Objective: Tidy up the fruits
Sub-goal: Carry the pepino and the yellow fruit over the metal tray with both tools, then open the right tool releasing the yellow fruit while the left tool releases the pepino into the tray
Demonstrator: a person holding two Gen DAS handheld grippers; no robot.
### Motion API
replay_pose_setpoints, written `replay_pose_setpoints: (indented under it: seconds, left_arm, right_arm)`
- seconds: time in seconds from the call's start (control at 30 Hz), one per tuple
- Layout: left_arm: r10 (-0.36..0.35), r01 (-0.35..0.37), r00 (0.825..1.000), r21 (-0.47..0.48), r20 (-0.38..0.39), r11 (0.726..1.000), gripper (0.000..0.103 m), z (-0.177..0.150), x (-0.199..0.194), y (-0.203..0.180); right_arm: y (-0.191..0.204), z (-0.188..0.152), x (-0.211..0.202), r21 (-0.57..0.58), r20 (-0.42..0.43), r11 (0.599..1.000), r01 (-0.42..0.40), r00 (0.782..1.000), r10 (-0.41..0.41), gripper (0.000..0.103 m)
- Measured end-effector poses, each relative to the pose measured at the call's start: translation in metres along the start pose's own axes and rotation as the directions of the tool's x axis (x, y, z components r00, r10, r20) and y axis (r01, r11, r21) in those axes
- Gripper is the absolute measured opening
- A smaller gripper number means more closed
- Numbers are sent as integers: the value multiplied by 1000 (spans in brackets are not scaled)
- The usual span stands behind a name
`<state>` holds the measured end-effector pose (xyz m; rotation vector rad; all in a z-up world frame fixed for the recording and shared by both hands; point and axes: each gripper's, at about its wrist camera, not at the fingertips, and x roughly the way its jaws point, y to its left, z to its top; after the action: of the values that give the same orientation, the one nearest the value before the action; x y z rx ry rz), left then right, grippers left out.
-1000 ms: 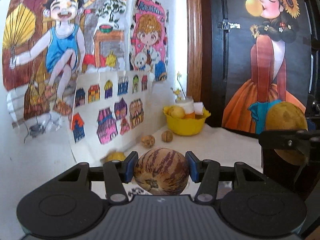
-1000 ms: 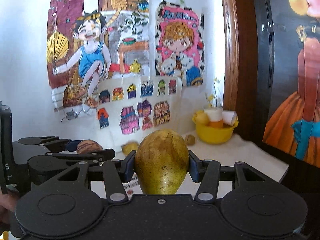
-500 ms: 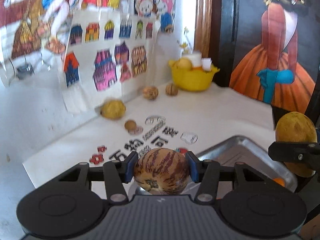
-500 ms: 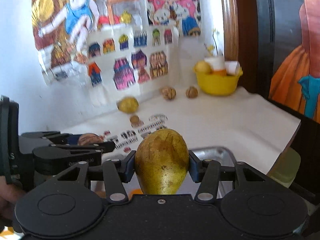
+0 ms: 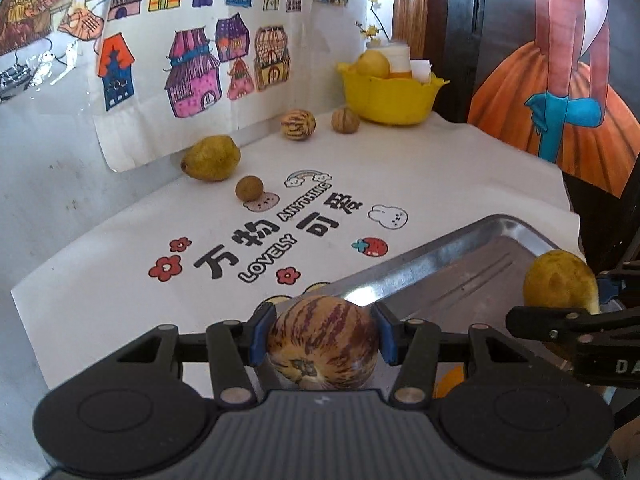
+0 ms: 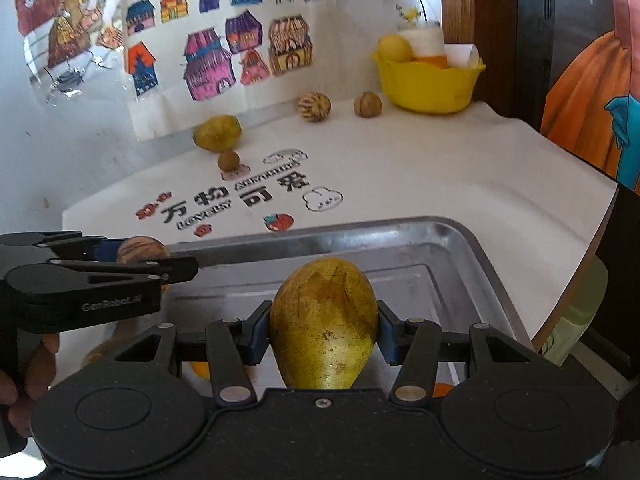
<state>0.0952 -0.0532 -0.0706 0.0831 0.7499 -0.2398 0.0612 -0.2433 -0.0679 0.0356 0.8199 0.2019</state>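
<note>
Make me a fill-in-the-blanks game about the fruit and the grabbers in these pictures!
1. The left gripper is shut on a round fruit with purple ____.
2. The right gripper holds a yellow-green ____.
3. Both grippers hang over a shiny metal ____.
4. The bowl at the back of the table is ____.

Missing words: stripes; pear; tray; yellow

Striped melons: two, one (image 5: pixel 322 343) clamped between blue pads, one (image 5: pixel 298 124) on the cloth. Yellow-green pears: two, one (image 6: pixel 324 322) gripped, one (image 5: pixel 211 158) by the wall. Walnut-like nuts: one (image 5: pixel 345 120). Small brown round fruit: one (image 5: pixel 249 188). Metal trays: one (image 6: pixel 460 240). Yellow bowls: one (image 5: pixel 390 96). Grippers: two.
</note>
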Motion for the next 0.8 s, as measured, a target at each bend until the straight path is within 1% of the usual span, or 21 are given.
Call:
replay_pose_setpoints:
  seconds: [0.3,0.37,0.67,0.8]
  left_arm:
    - [1,-1,999,14,-33,1000,56,-9,10,-8]
    - [5,-5,1000,20,-30,1000,56,-10,10,-9]
    - [12,-11,999,21,-35,1000,57,-10,11,-11]
    - [15,-14,999,18,-38,1000,58,-9,10,-11]
  right_arm:
    - [-4,-8,15,-6,-34,1000,13,999,-13,54]
    - [-5,-9,17,-2,-39,1000,13,999,-13,54]
    - [-6,-9,14,-1,-34,1000,8,999,-8,55]
    - [-6,-8,12,0,-29,1000,6,1000,-6,57]
